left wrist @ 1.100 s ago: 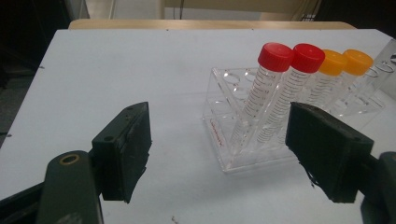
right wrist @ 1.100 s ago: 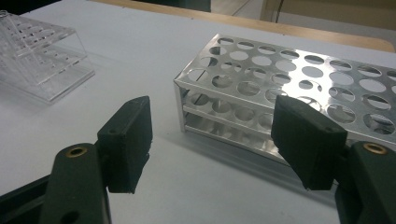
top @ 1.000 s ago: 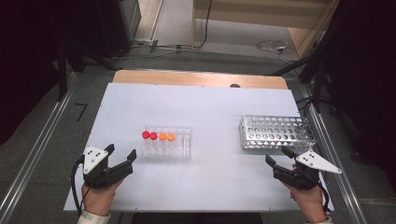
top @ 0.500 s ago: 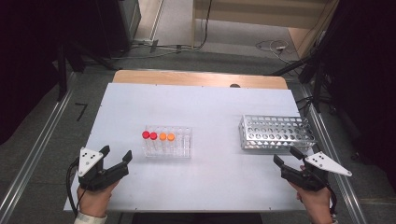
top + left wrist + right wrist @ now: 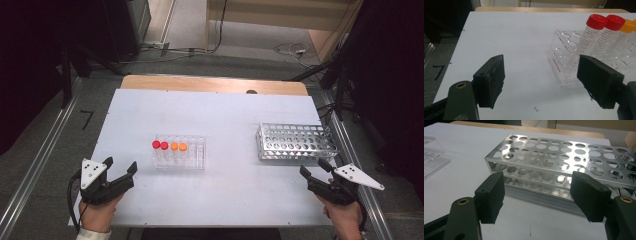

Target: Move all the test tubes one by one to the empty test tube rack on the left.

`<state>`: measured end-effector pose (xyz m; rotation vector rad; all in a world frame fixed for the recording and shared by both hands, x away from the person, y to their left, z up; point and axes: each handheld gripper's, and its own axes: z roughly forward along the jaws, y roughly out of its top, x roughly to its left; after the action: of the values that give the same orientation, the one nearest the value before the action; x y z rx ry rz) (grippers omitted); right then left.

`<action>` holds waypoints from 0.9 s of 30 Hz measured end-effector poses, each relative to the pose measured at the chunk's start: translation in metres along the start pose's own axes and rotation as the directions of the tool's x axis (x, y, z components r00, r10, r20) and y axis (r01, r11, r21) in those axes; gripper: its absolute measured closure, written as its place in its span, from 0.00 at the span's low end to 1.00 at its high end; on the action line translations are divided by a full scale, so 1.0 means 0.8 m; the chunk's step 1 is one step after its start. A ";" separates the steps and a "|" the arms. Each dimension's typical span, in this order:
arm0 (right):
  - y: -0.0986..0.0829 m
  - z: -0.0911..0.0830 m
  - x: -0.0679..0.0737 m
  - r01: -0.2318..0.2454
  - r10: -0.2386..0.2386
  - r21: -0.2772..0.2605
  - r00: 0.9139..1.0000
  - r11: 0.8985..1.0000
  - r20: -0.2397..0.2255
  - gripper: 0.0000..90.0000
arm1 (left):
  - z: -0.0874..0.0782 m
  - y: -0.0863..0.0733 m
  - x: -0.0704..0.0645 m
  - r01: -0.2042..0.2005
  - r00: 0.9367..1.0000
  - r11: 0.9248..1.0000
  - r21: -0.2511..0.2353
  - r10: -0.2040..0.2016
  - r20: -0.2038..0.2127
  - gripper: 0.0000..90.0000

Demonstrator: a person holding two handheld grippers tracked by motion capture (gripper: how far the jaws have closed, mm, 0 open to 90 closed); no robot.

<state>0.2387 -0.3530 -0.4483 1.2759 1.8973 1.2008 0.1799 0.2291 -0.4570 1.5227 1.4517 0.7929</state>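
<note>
Clear plastic rack [image 5: 180,152] a little left of the middle of the white table [image 5: 225,110], flat on its surface. Holds 4 capped tubes in 1 row: 2 red-capped tubes [image 5: 160,145] on the left and 2 orange-capped tubes [image 5: 178,147] just beside them. Lean slightly, as seen in the left gripper view.

Left gripper [image 5: 120,165] near the front left corner of the table, held by a hand [image 5: 97,215]. Jaws spread wide, released, nothing between them. Points toward the plastic rack, but well apart from it.

Right gripper [image 5: 313,167] near the front right edge of the table. Jaws also wide apart, grasping nothing. Faces the metal rack [image 5: 295,142] with many round holes, which sits near the right edge of the table. Near this rack, but not touching it.
</note>
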 end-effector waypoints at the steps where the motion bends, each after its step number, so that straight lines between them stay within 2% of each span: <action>1: 0.000 0.000 -0.001 0.001 -0.001 -0.001 1.000 1.000 0.003 0.29 | 0.000 0.000 0.000 -0.003 1.000 1.000 0.002 0.003 0.000 0.24; 14: -0.006 -0.007 -0.017 -0.016 0.016 0.000 0.999 1.000 0.052 0.29 | 0.000 -0.004 0.012 0.002 1.000 1.000 0.017 -0.002 -0.021 0.23; 19: -0.009 -0.012 -0.026 -0.030 0.029 0.000 0.997 1.000 0.075 0.29 | 0.004 -0.006 0.020 0.014 0.999 0.999 0.036 -0.012 -0.046 0.21; 27: -0.015 -0.016 -0.039 -0.057 0.055 0.009 0.990 0.998 0.129 0.21 | 0.007 -0.010 0.029 0.035 0.997 0.998 0.057 -0.032 -0.063 0.18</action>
<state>0.2355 -0.3881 -0.4540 1.3872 1.7902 1.1081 0.1843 0.2510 -0.4693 1.5247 1.5542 0.7910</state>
